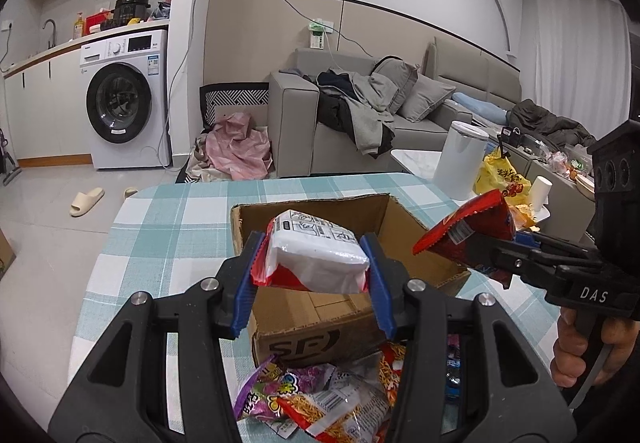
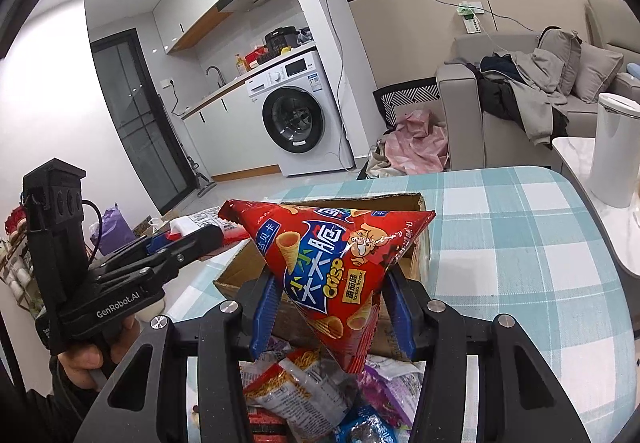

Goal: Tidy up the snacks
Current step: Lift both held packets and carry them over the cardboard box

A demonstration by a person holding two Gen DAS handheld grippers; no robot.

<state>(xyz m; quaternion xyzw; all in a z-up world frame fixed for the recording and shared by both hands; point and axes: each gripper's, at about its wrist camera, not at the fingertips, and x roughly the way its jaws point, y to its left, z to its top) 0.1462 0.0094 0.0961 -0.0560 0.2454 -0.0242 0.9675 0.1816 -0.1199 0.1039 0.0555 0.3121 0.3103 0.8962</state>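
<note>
My left gripper (image 1: 316,263) is shut on a white and red snack packet (image 1: 316,255), held just above the open cardboard box (image 1: 320,319). The right gripper (image 2: 334,303) is shut on a red triangular crisp bag (image 2: 332,267), which hangs over the near edge of the same box (image 2: 408,203). In the left wrist view the right gripper (image 1: 496,263) comes in from the right with the red bag (image 1: 468,231) beside the box. The left gripper (image 2: 208,237) shows at the left of the right wrist view. A pile of loose snack packets (image 1: 320,399) lies on the checked tablecloth (image 1: 168,227) in front of the box.
A white cylindrical bin (image 1: 460,159) and a yellow bag (image 1: 500,175) stand on a low table at the right. A grey sofa (image 1: 352,123) with clothes lies behind. A washing machine (image 1: 124,99) is at the back left. The person's hand (image 1: 580,347) grips the right handle.
</note>
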